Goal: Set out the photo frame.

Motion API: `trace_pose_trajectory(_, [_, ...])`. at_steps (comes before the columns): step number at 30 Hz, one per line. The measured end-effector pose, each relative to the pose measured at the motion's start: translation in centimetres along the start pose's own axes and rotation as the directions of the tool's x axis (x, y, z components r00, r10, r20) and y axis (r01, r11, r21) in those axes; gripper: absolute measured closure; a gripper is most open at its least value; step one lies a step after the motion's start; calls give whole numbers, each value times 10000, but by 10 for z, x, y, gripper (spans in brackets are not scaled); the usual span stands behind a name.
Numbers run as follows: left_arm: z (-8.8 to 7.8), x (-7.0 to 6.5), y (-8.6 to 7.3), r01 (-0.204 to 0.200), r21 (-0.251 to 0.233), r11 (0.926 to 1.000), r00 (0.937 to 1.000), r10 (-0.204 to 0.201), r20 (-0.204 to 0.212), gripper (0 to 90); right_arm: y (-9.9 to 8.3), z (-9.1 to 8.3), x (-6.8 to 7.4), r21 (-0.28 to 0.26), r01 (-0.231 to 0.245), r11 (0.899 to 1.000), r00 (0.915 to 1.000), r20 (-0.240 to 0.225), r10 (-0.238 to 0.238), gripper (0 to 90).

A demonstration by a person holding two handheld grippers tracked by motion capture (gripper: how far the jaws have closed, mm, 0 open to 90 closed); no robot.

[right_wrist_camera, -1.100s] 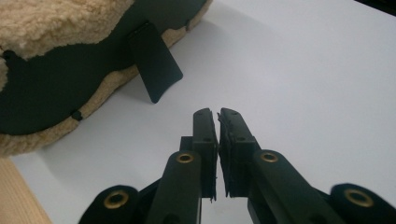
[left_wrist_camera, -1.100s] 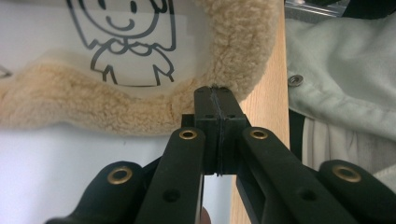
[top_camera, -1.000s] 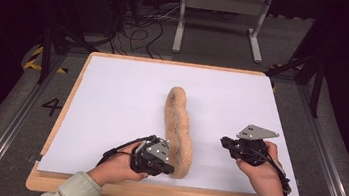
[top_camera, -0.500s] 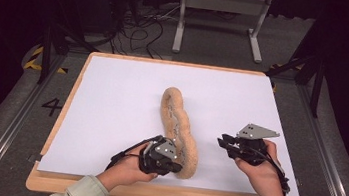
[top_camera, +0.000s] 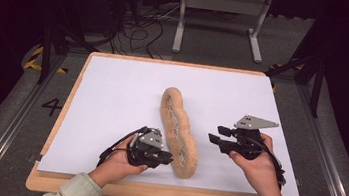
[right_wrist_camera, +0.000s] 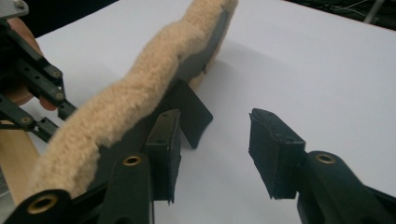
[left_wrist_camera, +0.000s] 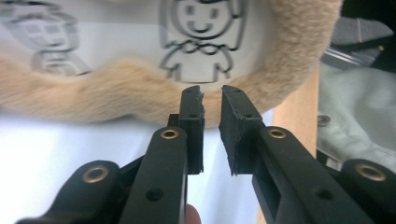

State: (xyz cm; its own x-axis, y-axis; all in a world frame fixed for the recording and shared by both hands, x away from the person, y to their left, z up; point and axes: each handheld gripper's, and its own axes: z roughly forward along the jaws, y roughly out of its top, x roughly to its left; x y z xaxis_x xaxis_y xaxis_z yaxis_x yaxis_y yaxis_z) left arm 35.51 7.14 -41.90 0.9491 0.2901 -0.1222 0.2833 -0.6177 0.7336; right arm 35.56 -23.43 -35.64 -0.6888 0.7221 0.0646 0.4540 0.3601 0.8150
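Note:
A long tan fleecy piece (top_camera: 179,129) with a wavy edge lies lengthwise on the white sheet (top_camera: 111,100). Its pale inner face is printed with cartoon figures (left_wrist_camera: 201,37). My left gripper (top_camera: 169,159) lies at its near end, on the left. The jaws have just been opening, and in the left gripper view (left_wrist_camera: 212,93) a narrow gap with nothing in it shows just short of the fleecy edge (left_wrist_camera: 116,93). My right gripper (top_camera: 214,134) is right of the piece. Its jaws have also just been opening and stand wide (right_wrist_camera: 215,116) over bare sheet, beside the fleece (right_wrist_camera: 130,88).
The sheet covers a wooden board (top_camera: 150,193) whose near edge is close to both hands. A black flap (right_wrist_camera: 191,112) sticks out from under the piece near my right gripper. A metal stand (top_camera: 222,3) and cables (top_camera: 140,28) are on the floor behind the board.
The right gripper's jaws stand wider than before. The left gripper pushed in against the piece's near end, then eased back left with a small gap between its jaws.

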Motion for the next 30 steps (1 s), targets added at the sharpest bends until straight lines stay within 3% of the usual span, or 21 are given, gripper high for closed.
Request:
trace_pose_trajectory(2, [-3, 1, -2, 68, -42, 10000, 10000, -68, -69, 760, 4, 1, 2, 21, 42, 10000, 10000, -42, -42, 514])
trace_pose_trajectory(3, [-9, 4, -6, 137, -102, 9999, 9993, -140, -344, 743, 13, 5, 6, 81, 43, 10000, 9999, -138, -42, 464])
trace_pose_trajectory(6, [-15, 8, -9, 310, -227, 9993, 9981, -321, -527, 724, 20, 9, 10, 202, -81, 9998, 9996, -277, 86, 404])
trace_pose_trajectory(7, [-21, 9, -13, 443, -296, 9986, 9965, -463, -701, 699, 26, 13, 13, 187, -35, 9998, 10000, 51, 34, 360])
trace_pose_trajectory(12, [-32, 14, -22, 662, -508, 9965, 9910, -716, -1130, 651, 39, 26, 20, 383, -235, 9990, 9997, -24, 236, 315])
trace_pose_trajectory(17, [-41, 19, -28, 894, -673, 9937, 9838, -986, -1498, 630, 49, 40, 27, 749, -172, 9970, 9995, -232, 190, 301])
trace_pose_trajectory(21, [-47, 23, -32, 1060, -826, 9909, 9745, -1201, -1893, 598, 56, 50, 29, 1142, -143, 9934, 9995, -254, 173, 320])
trace_pose_trajectory(24, [-50, 26, -35, 1200, -1009, 9876, 9705, -1381, -1975, 592, 59, 57, 30, 1403, -233, 9898, 9993, -269, 274, 333])
trace_pose_trajectory(30, [-55, 33, -46, 1585, -1166, 9804, 9596, -1808, -2155, 587, 68, 76, 32, 2253, -493, 9730, 9981, -242, 561, 374])
